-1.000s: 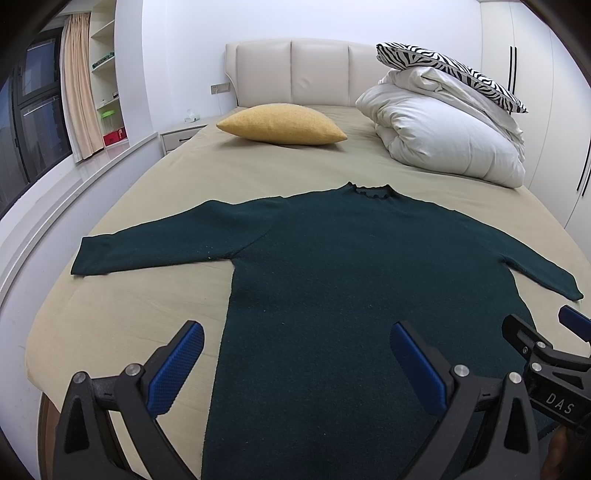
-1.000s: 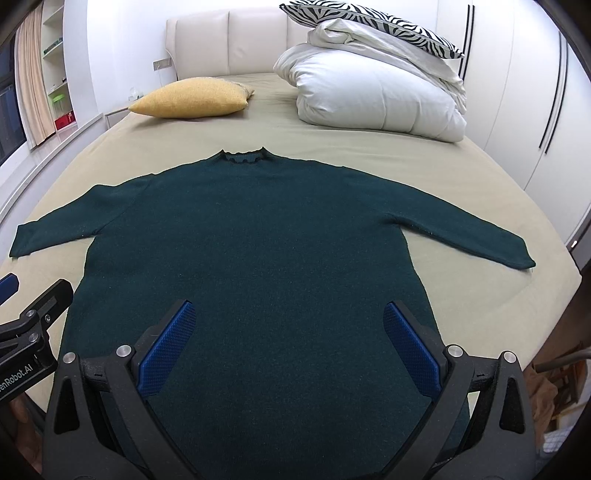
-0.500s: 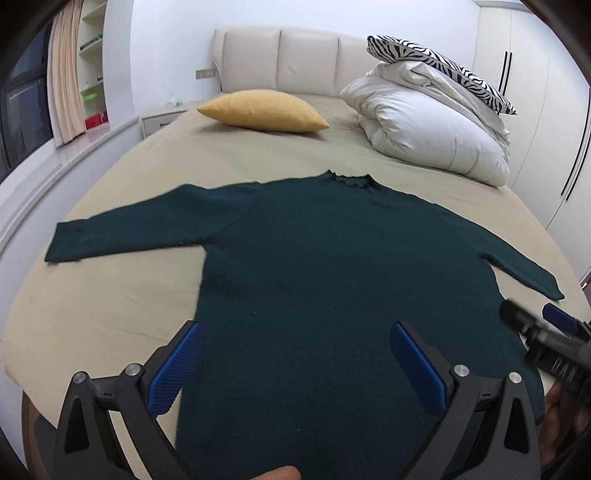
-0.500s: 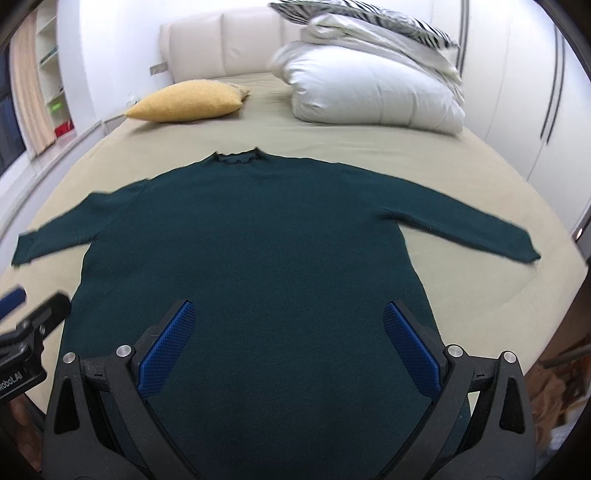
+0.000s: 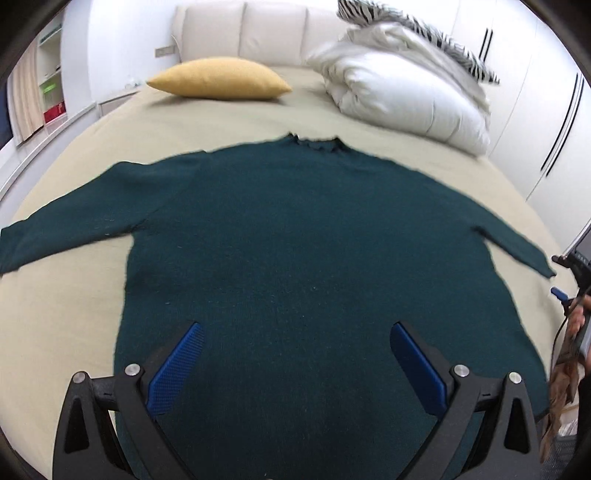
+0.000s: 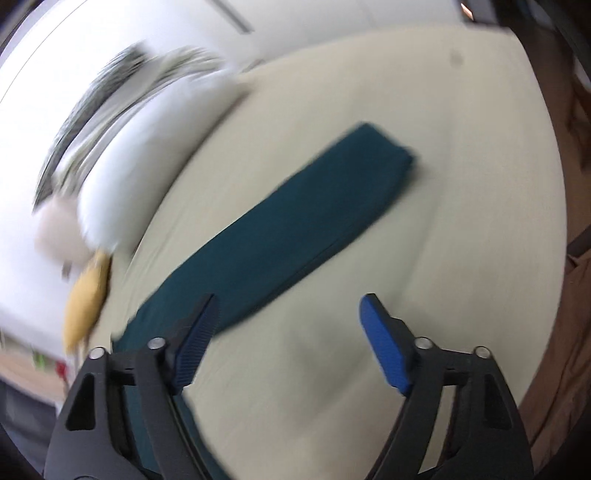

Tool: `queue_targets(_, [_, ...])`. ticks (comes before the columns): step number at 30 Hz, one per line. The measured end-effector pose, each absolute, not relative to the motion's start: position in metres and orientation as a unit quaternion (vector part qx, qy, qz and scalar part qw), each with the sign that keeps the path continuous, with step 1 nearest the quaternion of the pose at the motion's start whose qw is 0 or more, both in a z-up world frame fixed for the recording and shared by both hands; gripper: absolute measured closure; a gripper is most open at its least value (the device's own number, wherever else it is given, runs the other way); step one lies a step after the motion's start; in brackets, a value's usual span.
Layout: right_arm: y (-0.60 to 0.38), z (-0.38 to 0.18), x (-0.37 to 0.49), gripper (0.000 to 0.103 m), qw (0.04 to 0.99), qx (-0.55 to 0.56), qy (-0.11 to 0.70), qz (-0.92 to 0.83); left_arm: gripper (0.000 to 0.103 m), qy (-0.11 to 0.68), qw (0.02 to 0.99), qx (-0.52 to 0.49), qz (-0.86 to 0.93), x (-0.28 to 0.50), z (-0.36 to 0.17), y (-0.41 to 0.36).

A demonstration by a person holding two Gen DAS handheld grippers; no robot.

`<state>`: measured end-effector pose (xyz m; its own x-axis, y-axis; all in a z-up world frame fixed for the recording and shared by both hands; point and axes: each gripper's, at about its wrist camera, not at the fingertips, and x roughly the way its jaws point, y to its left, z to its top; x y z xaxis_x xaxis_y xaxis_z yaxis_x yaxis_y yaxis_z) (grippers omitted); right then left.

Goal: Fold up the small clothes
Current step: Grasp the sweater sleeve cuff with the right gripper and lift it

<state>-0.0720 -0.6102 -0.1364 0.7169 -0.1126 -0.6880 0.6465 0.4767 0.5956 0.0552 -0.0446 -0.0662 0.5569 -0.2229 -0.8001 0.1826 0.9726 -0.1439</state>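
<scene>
A dark green long-sleeved sweater (image 5: 314, 258) lies flat on the beige bed (image 5: 55, 314), neck toward the headboard, both sleeves spread out. My left gripper (image 5: 295, 358) is open and empty, above the sweater's lower body. My right gripper (image 6: 288, 332) is open and empty, tilted, just above the bed beside the sweater's right sleeve (image 6: 295, 221); the view is blurred. The right gripper also shows at the right edge of the left wrist view (image 5: 570, 280), beyond the sleeve cuff.
A yellow pillow (image 5: 218, 79) and a folded white duvet (image 5: 406, 99) with a zebra-print cushion (image 5: 424, 33) lie near the headboard. White wardrobes (image 5: 546, 110) stand to the right. The bed's right edge (image 6: 554, 184) is close to my right gripper.
My right gripper has swung out to the right and rolled, from over the sweater's body to beside the right sleeve. My left gripper has moved right toward the sweater's centre.
</scene>
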Motion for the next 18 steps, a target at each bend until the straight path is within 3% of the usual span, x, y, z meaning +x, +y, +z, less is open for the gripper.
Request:
queue_targets(7, [-0.697, -0.186, -0.066, 0.034, 0.779, 0.506, 0.257, -0.269, 0.000, 0.462, 0.878, -0.015, -0.124, 0.077, -0.073, -0.058])
queue_targets(9, [-0.712, -0.190, -0.057, 0.043, 0.791, 0.486, 0.255, -0.268, 0.005, 0.476, 0.867, -0.039, -0.143, 0.083, -0.081, -0.058])
queue_targets(11, [-0.722, -0.191, -0.044, 0.075, 0.796, 0.477, 0.267, -0.260, 0.013, 0.485, 0.859, -0.057, -0.152, 0.087, -0.087, -0.056])
queue_targets(13, [-0.731, -0.189, -0.035, 0.092, 0.794, 0.472, 0.281, -0.261, 0.017, 0.489, 0.854, -0.071, -0.163, 0.091, -0.089, -0.054])
queue_targets(18, [-0.684, -0.135, 0.000, 0.096, 0.835, 0.409, 0.287, -0.230, 0.018, 0.491, 0.841, -0.130, -0.185, 0.101, -0.090, -0.038])
